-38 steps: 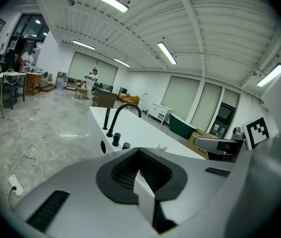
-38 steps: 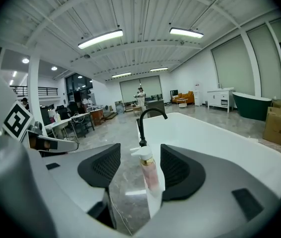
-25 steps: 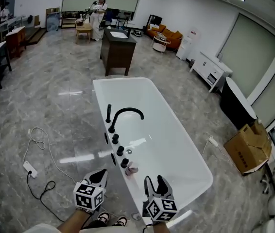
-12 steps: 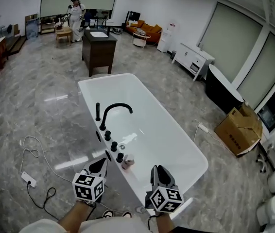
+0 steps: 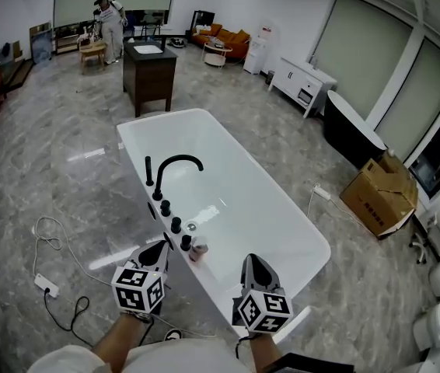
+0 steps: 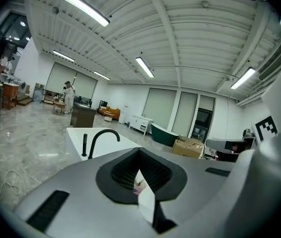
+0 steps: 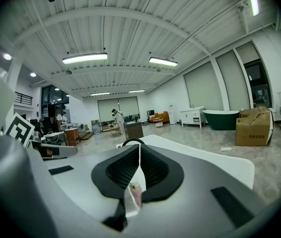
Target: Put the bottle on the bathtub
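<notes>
Grey marble floor (image 5: 64, 177) surrounded the white rectangular bathtub (image 5: 235, 208), its near-left rim still bearing the small pink bottle (image 5: 198, 249), while our left gripper (image 5: 158, 252) and right gripper (image 5: 254, 263) stayed clenched, empty, so placement looked done.

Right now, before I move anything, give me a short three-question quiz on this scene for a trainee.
1. True or false: the left gripper and the right gripper hold nothing, fingers together.
2. Where on the bathtub does the bottle stand? A) its floor B) its rim, beside the black knobs C) its far end
3. Fill in: the curved faucet is coloured ____.
Key: 1 true; 2 B; 3 black.
</notes>
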Available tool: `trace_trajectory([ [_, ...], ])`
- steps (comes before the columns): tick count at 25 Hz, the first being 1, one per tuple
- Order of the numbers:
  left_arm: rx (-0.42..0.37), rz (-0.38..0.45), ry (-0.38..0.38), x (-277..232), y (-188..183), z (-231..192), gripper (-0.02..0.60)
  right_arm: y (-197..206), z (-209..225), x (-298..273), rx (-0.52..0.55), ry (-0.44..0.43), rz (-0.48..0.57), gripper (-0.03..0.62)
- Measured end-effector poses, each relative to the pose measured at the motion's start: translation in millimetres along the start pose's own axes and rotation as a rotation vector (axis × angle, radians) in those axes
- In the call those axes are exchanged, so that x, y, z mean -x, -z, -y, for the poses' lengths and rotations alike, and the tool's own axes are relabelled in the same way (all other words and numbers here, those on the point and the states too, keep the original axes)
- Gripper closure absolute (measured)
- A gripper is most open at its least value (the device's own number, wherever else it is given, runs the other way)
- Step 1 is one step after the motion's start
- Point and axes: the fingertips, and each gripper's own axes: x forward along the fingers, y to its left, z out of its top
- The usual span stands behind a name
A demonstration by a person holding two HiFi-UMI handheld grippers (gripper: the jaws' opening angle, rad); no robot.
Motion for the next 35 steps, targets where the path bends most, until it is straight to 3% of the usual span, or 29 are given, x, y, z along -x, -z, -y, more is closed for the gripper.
trace_trajectory([
  [12, -0.007, -0.01, -0.097, 11, 8, 30, 0.578, -3, 24, 11, 0.049, -0.021, -0.047, 0.566],
  [20, 0.0, -0.015, -0.176, 29, 20, 37, 0.578, 1, 23, 4, 0.027, -0.093, -0.072, 0.566],
  [26, -0.02, -0.001, -0.199, 34, 13, 26, 0.578, 1, 15, -8, 0.0, -0.108, -0.065, 0.566],
  [35, -0.002, 0.006, -0.198, 34, 11, 11, 0.578, -2, 2, -17, 0.049, -0.104, -0.065, 0.568],
])
